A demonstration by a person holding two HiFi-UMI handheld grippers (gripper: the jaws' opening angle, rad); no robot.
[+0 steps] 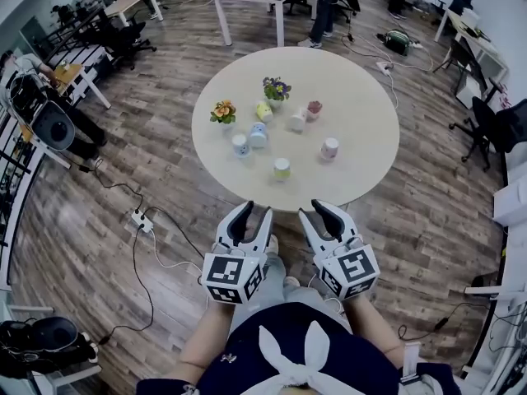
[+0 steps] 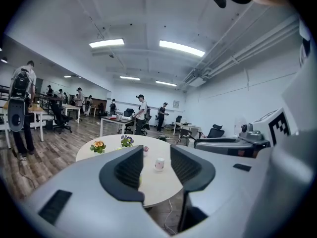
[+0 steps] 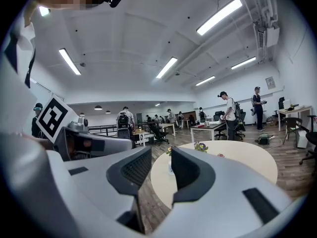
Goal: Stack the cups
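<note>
The left claw (image 1: 256, 210) and right claw (image 1: 314, 210) hung narrowly open, empty, off the near edge of the round beige surface (image 1: 362, 167); small pastel cups (image 1: 282, 169) clustered mid-surface, so a hasty reach might topple neighbours

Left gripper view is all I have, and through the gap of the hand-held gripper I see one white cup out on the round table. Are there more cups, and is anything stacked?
Observer: The head view shows several more on the round table, a blue cup among them. None is stacked.
Operator: Which one is nearest to me?
Observer: The yellow cup, close to the table's near edge and largely hidden in your view.
Operator: And the other side?
Observer: The right hand-held gripper is open in its own view, with nothing between its jaws.
</note>
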